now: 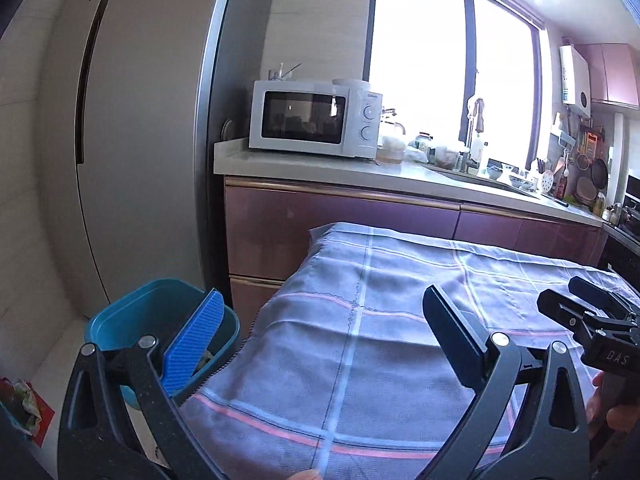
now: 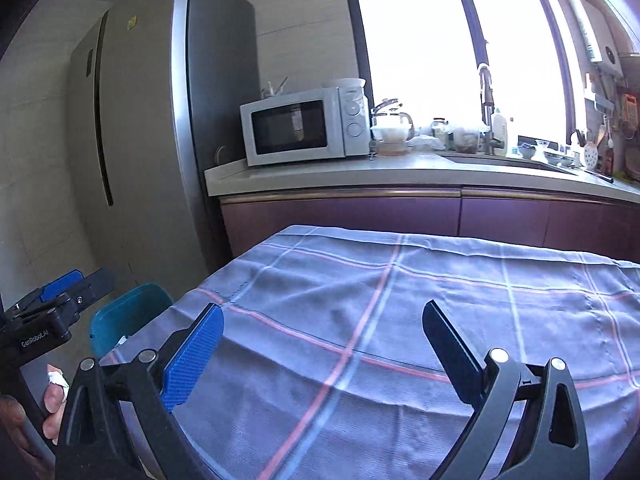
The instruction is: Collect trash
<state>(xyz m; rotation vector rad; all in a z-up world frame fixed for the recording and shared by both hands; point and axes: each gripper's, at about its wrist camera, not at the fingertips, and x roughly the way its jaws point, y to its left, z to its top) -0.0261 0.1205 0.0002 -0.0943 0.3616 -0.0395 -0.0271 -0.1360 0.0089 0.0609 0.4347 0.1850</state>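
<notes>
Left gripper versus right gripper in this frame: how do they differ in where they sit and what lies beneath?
The left gripper sits at the table's left edge, one finger over the teal bin; the right gripper sits wholly over the checked tablecloth. Both are open, empty, and share one blue and one black pad.

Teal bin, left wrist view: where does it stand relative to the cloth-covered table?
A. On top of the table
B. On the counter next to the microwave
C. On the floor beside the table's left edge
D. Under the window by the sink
C: the teal bin stands on the floor against the left edge of the plaid tablecloth, lower than the tabletop and in front of the refrigerator, partly behind the left claw.
</notes>
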